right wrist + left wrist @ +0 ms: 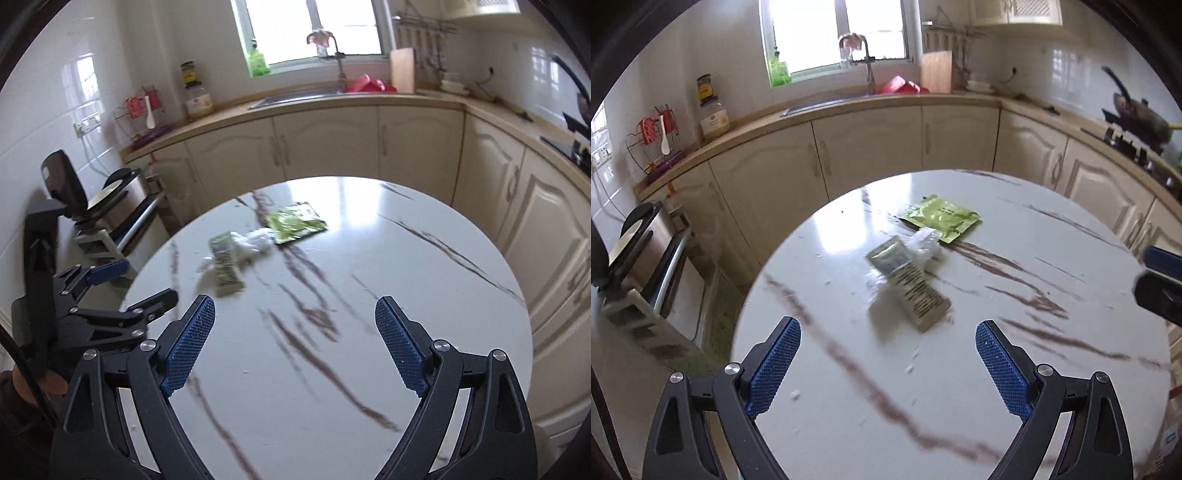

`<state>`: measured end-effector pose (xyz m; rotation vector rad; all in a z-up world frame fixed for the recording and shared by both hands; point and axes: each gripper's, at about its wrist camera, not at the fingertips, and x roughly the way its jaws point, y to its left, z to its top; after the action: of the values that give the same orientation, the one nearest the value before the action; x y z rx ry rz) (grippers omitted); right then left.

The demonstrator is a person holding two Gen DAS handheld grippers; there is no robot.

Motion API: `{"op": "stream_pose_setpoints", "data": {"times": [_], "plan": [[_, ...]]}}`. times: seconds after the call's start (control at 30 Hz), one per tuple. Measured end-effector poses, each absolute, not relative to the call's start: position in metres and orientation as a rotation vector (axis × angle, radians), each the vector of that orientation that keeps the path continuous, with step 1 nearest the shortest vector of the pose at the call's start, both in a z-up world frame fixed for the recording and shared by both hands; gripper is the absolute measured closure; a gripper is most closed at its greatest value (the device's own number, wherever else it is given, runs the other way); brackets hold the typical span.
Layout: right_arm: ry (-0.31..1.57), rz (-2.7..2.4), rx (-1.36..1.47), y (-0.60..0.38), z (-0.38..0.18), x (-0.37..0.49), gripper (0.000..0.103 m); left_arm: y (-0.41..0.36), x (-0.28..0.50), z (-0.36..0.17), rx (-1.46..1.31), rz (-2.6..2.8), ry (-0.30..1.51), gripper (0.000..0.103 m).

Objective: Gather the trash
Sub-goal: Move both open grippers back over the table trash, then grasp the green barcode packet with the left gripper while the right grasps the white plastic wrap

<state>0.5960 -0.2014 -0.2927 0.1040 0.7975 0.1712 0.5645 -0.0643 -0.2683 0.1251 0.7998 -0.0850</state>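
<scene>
Two grippers, left (888, 363), right (295, 341), spread, empty; three wrappers (912, 284) on table (1015, 387).

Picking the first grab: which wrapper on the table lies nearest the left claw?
The grey-green printed sachet, lying just ahead of the open left claw. The crumpled clear plastic lies behind it, and the bright green packet is farthest.

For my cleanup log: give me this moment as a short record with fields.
surface: round marble table
trash: green packet, clear plastic scrap, printed sachet, lying close together on the table
left gripper: open, empty, above the table
right gripper: open, empty, above the table
collected so far: nothing held
</scene>
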Motion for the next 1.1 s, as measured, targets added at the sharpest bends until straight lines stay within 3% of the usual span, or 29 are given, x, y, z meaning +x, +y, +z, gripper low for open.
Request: {"op": "stream_pose_setpoints", "data": {"times": [0.17,0.27,0.33,0.37,0.4,0.57,1.1], "plan": [[0.827,0.167,0.122,-0.237,-0.311,0.604,0.015,-0.094,0.629,-0.295,0.119,-0.05,0.872,0.013],[0.842,0.171,0.13,-0.25,-0.319,0.607,0.015,-0.099,0.654,-0.3,0.093,-0.039,0.895,0.019],[0.847,0.179,0.131,-0.252,-0.322,0.607,0.015,-0.096,0.673,-0.307,0.063,-0.056,0.919,0.033],[0.847,0.181,0.129,-0.252,-0.322,0.608,0.015,-0.089,0.678,-0.312,0.053,-0.061,0.933,0.048],[0.846,0.186,0.127,-0.251,-0.322,0.609,0.015,-0.089,0.682,-0.314,0.05,-0.061,0.943,0.055],[0.838,0.201,0.121,-0.241,-0.319,0.609,0.015,-0.064,0.675,-0.314,0.005,-0.114,0.932,0.08],[0.906,0.254,0.138,-0.123,-0.338,0.668,0.015,0.053,0.555,-0.287,-0.084,-0.22,0.82,0.084]]}}
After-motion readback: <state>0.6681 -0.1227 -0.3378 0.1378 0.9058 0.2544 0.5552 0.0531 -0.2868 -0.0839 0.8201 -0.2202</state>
